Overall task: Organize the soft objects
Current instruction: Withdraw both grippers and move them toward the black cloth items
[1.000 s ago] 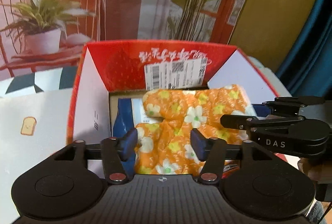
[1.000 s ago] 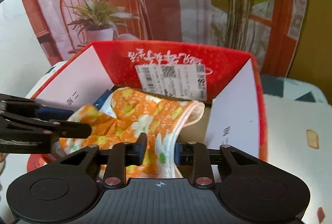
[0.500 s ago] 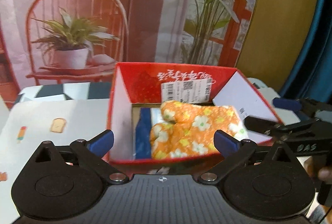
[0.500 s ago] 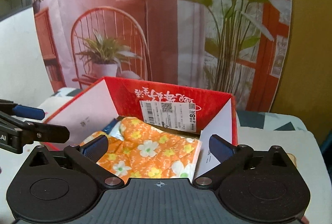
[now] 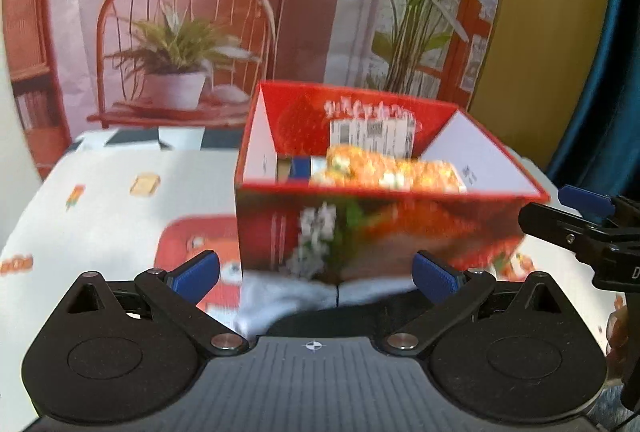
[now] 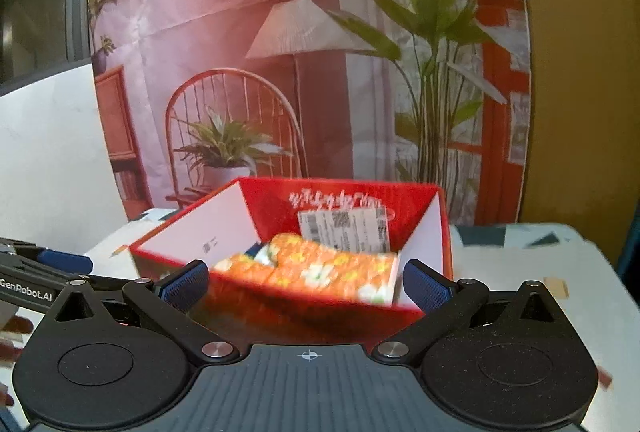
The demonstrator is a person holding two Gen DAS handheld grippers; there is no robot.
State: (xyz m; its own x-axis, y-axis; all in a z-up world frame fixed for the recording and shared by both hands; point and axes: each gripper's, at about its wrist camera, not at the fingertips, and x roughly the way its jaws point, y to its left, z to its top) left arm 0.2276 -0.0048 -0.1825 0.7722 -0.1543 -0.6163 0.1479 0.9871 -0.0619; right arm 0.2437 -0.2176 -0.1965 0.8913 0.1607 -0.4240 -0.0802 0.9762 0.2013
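Observation:
An orange cloth with white and yellow flowers (image 5: 394, 170) lies folded inside an open red cardboard box (image 5: 360, 232). It also shows in the right wrist view (image 6: 316, 268), in the same box (image 6: 344, 210). My left gripper (image 5: 316, 274) is open and empty, in front of the box's near wall. My right gripper (image 6: 306, 282) is open and empty, just short of the box's near rim. A dark blue item (image 5: 302, 166) lies under the cloth's left side.
The box stands on a table with a white printed cloth (image 5: 120, 208). The right gripper's fingers (image 5: 576, 228) show at the right edge of the left wrist view. The left gripper (image 6: 44, 272) shows at the left of the right wrist view. A printed backdrop stands behind the table.
Both grippers opened and let go of the orange cloth, which now lies in the box. Both have pulled back from the box toward me.

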